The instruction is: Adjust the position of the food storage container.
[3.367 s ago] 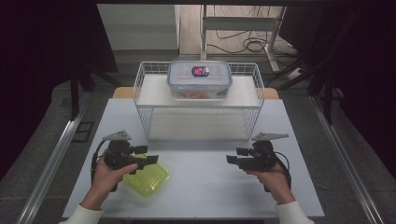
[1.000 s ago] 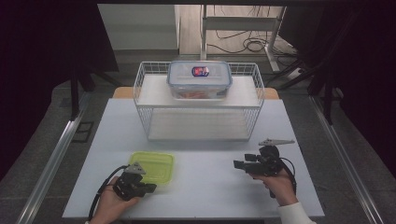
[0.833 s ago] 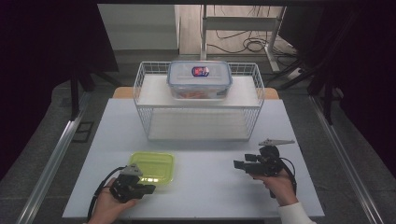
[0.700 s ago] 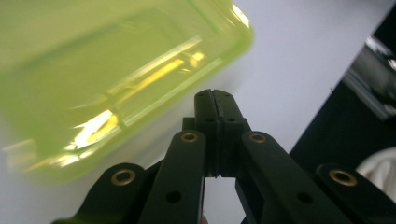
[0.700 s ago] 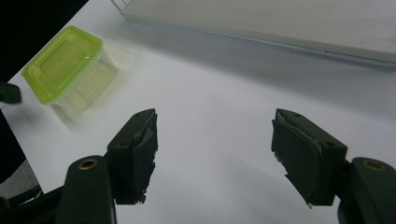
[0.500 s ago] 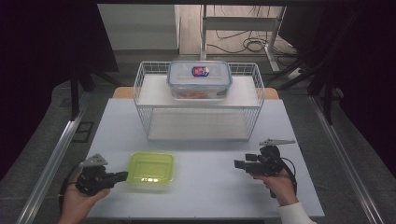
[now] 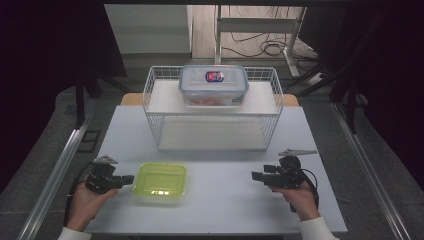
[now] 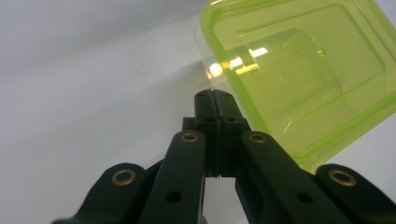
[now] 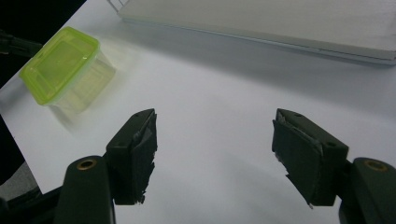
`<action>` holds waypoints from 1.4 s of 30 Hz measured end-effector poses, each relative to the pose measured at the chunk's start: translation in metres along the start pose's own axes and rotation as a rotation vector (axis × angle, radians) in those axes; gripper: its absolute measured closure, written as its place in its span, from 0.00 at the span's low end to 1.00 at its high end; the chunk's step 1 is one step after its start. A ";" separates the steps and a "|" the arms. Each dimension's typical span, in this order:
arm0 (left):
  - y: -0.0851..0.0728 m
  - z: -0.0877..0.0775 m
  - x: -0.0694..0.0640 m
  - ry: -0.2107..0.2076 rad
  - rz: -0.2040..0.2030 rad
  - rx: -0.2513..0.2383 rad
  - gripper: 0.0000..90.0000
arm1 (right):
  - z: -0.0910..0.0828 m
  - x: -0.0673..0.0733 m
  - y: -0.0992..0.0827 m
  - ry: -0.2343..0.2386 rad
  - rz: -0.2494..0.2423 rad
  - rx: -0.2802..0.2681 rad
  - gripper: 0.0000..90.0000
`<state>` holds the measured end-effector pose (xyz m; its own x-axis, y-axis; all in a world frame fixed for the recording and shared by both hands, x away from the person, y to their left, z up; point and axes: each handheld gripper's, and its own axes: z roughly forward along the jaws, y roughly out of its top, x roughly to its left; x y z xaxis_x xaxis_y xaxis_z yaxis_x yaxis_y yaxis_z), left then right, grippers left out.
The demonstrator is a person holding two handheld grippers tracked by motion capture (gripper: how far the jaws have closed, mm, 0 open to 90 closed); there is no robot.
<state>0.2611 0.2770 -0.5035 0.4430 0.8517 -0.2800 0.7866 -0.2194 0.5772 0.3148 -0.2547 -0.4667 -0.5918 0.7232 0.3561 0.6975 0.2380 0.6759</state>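
Table (image 7: 220, 210) layout: wire basket (image 7: 150, 107) at the far middle, lidded food box (image 7: 214, 85) on its upper shelf, centred. Lidded container (image 7: 160, 181) sits on the near-left part of the table, in front of the basket's left half, well apart from it. Left gripper (image 7: 131, 178) lies just left of the container, tips at its left edge, pointing right. Right gripper (image 7: 255, 175) is near-right, pointing left toward the container, well apart from it, bare table between.
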 end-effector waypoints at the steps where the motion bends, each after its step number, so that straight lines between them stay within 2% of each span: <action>1: 0.001 0.001 0.000 0.000 -0.002 0.001 1.00 | 0.000 0.000 0.000 0.000 0.000 0.000 0.34; 3: 0.002 0.003 0.000 0.007 -0.005 0.004 1.00 | 0.000 0.000 0.000 0.001 -0.001 0.000 0.34; 7: 0.004 0.007 -0.001 -0.010 -0.010 0.001 1.00 | 0.000 0.000 0.000 -0.001 -0.003 0.001 0.34; 13: 0.009 0.014 -0.010 -0.019 0.011 0.014 1.00 | 0.000 0.000 0.000 0.000 -0.001 0.000 0.34; 26: 0.028 0.037 -0.047 -0.049 0.078 0.045 1.00 | -0.001 0.000 0.000 0.001 -0.002 -0.002 0.34; 42: 0.032 0.065 -0.092 -0.119 0.162 0.107 1.00 | -0.003 0.000 0.000 -0.002 -0.004 -0.004 0.34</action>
<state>0.2737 0.1604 -0.5089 0.6098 0.7403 -0.2830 0.7397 -0.4033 0.5387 0.3139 -0.2564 -0.4650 -0.5937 0.7236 0.3521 0.6938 0.2385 0.6796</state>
